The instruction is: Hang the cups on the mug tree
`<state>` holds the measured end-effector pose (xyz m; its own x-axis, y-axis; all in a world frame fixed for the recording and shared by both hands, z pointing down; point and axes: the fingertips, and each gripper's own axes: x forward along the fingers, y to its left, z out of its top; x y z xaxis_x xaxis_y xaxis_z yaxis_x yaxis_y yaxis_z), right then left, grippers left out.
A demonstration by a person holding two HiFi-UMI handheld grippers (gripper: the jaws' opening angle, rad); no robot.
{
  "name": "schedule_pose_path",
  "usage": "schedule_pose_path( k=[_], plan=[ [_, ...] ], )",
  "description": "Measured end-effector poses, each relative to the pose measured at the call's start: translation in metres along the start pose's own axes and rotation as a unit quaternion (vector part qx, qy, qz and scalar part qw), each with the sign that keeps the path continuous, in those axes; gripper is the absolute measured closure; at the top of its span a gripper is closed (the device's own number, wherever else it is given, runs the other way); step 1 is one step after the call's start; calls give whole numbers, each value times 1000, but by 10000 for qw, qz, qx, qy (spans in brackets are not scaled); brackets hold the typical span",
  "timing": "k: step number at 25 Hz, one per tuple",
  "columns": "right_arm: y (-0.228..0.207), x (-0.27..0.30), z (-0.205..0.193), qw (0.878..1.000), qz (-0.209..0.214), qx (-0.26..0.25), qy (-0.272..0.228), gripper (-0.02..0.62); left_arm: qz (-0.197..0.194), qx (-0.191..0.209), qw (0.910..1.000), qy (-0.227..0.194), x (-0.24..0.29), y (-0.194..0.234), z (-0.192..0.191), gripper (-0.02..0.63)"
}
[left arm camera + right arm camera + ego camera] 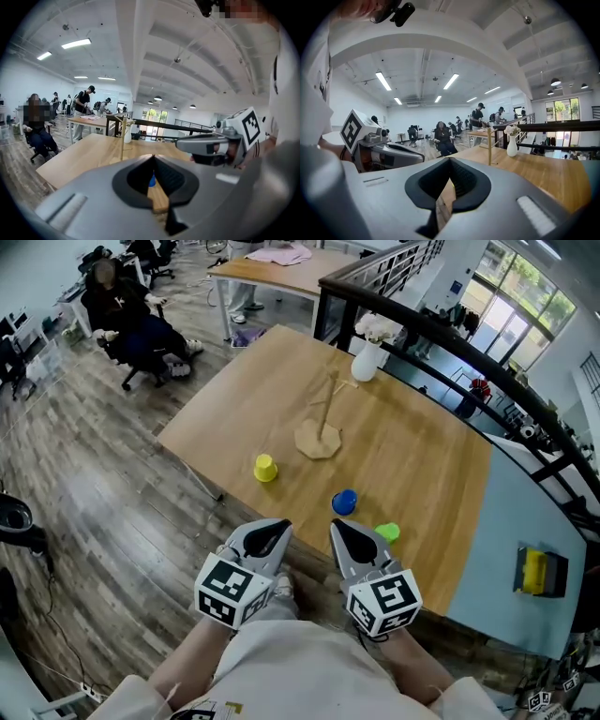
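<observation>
A wooden mug tree [320, 424] stands on the wooden table [422, 474] with bare pegs. Three cups sit in front of it: a yellow one [265, 468], a blue one [344, 502] and a green one [388, 532] close to the near edge. My left gripper [280, 525] and right gripper [337, 525] hover side by side just short of that edge, both shut and empty. In the left gripper view the blue cup [152, 180] shows past the closed jaws and the mug tree [123, 138] stands beyond. The right gripper view shows the mug tree [489, 143] ahead.
A white vase with flowers [368, 358] stands behind the tree. A black railing [450, 341] runs along the table's far side. A yellow and black object [536, 571] lies on the pale blue surface at right. A person sits in a chair [131, 324] far left.
</observation>
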<state>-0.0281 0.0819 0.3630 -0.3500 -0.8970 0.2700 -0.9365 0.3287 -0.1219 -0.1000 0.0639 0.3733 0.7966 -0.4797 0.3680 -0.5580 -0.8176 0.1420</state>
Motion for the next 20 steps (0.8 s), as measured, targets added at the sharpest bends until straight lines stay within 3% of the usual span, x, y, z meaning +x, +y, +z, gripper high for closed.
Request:
schedule_pose_path(
  k=[9,20],
  plan=[
    [-32,29,13,9992,-396,45,-4,595,-226,122,9997,61,28,36,13,604],
    [-63,29,16,9993,-373,91,49,595,-173,5,9998,127,47,23,19,604]
  ],
)
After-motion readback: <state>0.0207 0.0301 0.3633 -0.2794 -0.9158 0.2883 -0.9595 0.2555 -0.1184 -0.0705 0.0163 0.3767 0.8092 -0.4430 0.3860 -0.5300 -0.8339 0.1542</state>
